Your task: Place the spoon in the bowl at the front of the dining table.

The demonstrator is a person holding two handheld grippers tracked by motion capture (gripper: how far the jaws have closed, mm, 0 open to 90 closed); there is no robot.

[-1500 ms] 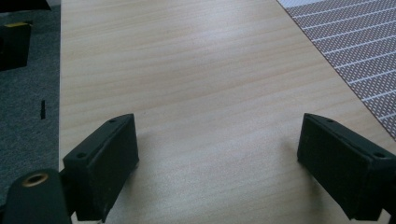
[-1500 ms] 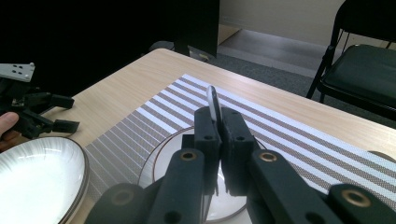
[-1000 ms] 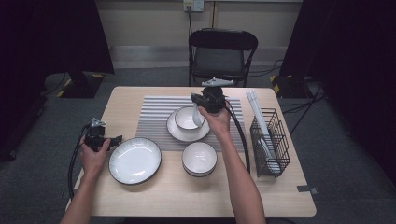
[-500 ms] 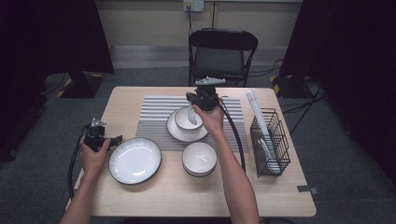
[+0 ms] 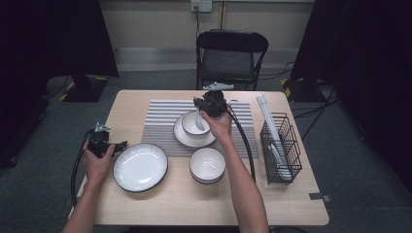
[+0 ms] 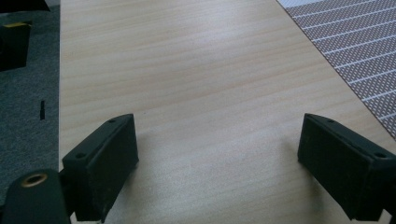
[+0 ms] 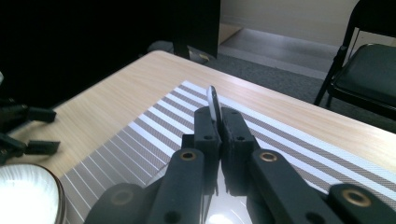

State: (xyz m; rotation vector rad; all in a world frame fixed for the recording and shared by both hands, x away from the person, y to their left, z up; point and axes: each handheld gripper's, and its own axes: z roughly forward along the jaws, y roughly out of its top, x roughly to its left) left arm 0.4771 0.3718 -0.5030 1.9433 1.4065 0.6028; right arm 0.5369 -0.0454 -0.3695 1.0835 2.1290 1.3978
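Black folding chair (image 5: 231, 57) behind wooden table (image 5: 145, 208), grey carpet floor (image 5: 43, 174), beige wall (image 5: 155, 24), dark curtains (image 5: 53, 39) both sides.

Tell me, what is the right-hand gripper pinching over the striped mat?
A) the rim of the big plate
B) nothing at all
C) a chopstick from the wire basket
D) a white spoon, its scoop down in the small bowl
D: the right gripper has its jaws shut on the handle of the white spoon, whose scoop reaches down into the small bowl on the saucer.
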